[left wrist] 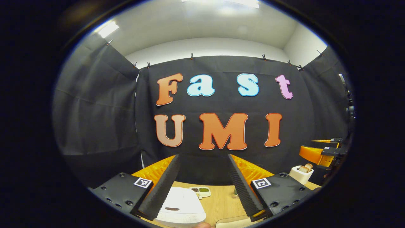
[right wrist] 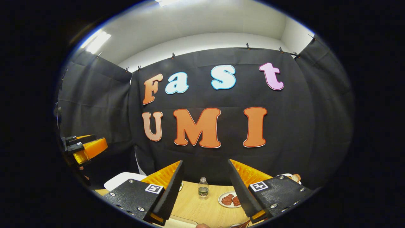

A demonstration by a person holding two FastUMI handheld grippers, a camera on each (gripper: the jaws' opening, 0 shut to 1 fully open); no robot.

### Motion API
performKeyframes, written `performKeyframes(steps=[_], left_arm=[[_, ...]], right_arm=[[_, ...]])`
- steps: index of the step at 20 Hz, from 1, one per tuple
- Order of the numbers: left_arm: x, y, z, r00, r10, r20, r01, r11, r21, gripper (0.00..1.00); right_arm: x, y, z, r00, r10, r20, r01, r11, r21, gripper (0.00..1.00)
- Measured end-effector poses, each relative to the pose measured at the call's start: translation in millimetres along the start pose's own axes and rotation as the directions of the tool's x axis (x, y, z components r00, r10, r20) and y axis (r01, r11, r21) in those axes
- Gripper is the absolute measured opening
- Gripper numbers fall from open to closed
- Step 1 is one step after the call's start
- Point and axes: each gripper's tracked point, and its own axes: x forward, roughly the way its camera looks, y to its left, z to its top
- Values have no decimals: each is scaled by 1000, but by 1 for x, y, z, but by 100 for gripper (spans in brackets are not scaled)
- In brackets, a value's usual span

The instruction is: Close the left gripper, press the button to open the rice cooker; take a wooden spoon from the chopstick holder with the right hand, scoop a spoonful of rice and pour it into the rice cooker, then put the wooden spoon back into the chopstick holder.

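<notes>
Black cloth walled the booth on three sides under a white ceiling, and a pale wooden worktop lay low in both views.

In the left gripper view, the left tool hung above the worktop with its two fingers spread wide apart, nothing between them. One white rice cooker, lid shut, sat below and between those fingers, nearer the left one. Just behind it lay one small white tray with two compartments of dark and green contents. At the far right stood one white chopstick holder with wooden handles poking from its top, and the right tool showed just beyond it.

In the right gripper view, the right tool also had its two fingers wide apart and empty. Between them stood one small clear bottle, upright, and beside it one white plate of reddish pieces. The chopstick holder peeked out at the right, behind the right finger.
</notes>
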Motion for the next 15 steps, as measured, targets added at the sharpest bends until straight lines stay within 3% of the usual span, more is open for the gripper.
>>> performKeyframes(steps=[3, 4, 5, 6, 9, 11, 15], left_arm=[[-12, -2, 6, 999, -15, 34, 15, 1000, 6, 100], [-14, -1, 4, 999, -13, 31, 12, 1000, 21, 100], [-16, -2, 2, 1000, -14, 22, 13, 999, 30, 99], [-16, -5, 1, 1000, -16, 24, 16, 1000, 26, 98], [-16, -3, -4, 1000, -14, 0, 14, 1000, 10, 98], [-14, -8, -21, 996, -47, -78, 47, 999, -1, 97], [-15, 3, -15, 995, -32, -90, 31, 1000, -3, 100]], right_arm=[[-1, -1, 5, 1000, -6, 16, 6, 1000, -7, 87], [-2, -3, 5, 1000, -9, 17, 9, 1000, -10, 93], [-2, -4, 7, 1000, -14, 19, 14, 1000, -8, 88], [-2, -3, 9, 1000, -12, 25, 12, 1000, -4, 93], [-1, -1, 11, 999, -11, 36, 11, 1000, -4, 88], [-1, 3, 12, 999, 2, 42, -2, 1000, -8, 88], [0, 7, 20, 997, 14, 71, -15, 1000, 13, 93]])
